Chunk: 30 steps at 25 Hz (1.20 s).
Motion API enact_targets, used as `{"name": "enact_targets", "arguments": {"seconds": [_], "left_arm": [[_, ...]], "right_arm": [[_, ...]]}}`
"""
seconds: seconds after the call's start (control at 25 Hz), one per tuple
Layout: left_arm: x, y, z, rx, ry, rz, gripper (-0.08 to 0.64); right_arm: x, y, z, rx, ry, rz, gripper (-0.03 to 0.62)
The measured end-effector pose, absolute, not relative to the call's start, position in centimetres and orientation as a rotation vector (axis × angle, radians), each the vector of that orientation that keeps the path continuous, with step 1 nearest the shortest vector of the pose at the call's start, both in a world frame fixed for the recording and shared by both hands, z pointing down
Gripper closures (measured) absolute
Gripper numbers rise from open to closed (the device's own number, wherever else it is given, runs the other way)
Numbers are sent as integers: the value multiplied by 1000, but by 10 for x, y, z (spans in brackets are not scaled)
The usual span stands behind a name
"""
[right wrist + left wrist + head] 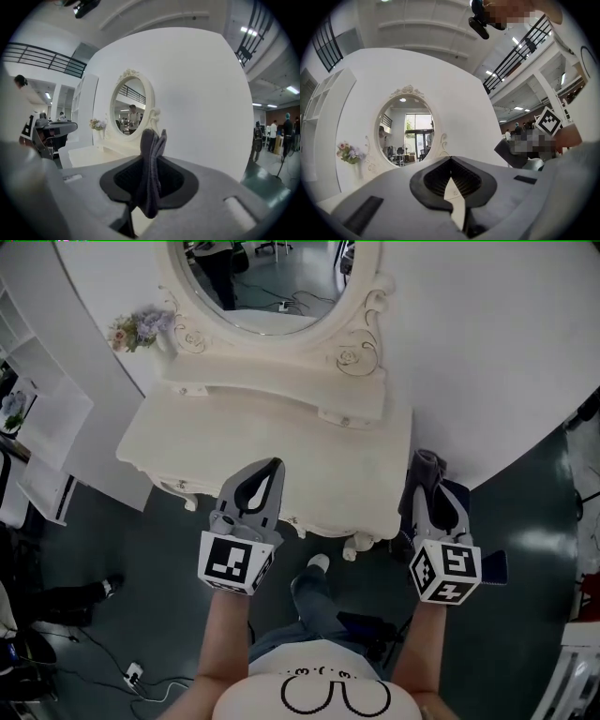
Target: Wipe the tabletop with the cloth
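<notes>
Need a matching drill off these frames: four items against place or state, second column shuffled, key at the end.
Column one
1. left tongs
2. right tongs
3. flowers
4. mirror

Column two
A. back left of the dressing table
B. clamped on the grey cloth
C. oval, back centre, against the wall
D. shut, nothing held

Pairs: 1-D, 2-B, 3-A, 4-C.

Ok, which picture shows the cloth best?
The right gripper view: the grey cloth fills the middle, pinched upright between the right gripper's shut jaws. The head view shows only a small grey tuft poking from that gripper. In the left gripper view I cannot make it out.
</notes>
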<state>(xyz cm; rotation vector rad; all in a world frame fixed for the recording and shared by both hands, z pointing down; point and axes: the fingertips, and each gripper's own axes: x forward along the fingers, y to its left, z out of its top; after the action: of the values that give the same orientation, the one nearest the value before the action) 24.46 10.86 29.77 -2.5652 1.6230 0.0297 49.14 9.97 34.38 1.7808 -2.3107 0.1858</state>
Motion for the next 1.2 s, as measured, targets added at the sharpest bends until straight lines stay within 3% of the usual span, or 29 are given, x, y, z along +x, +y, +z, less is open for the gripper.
{"name": "enact_targets", "arguments": {"seconds": [0.56,1.2], "left_arm": [[290,-48,387,-2811,1484,-245,561],[320,-122,443,-2970,1390,-432,561]], "right_arm": [[529,-20,456,1780,-1944,488,506],[565,-88,563,1615,-1614,601,506]]}}
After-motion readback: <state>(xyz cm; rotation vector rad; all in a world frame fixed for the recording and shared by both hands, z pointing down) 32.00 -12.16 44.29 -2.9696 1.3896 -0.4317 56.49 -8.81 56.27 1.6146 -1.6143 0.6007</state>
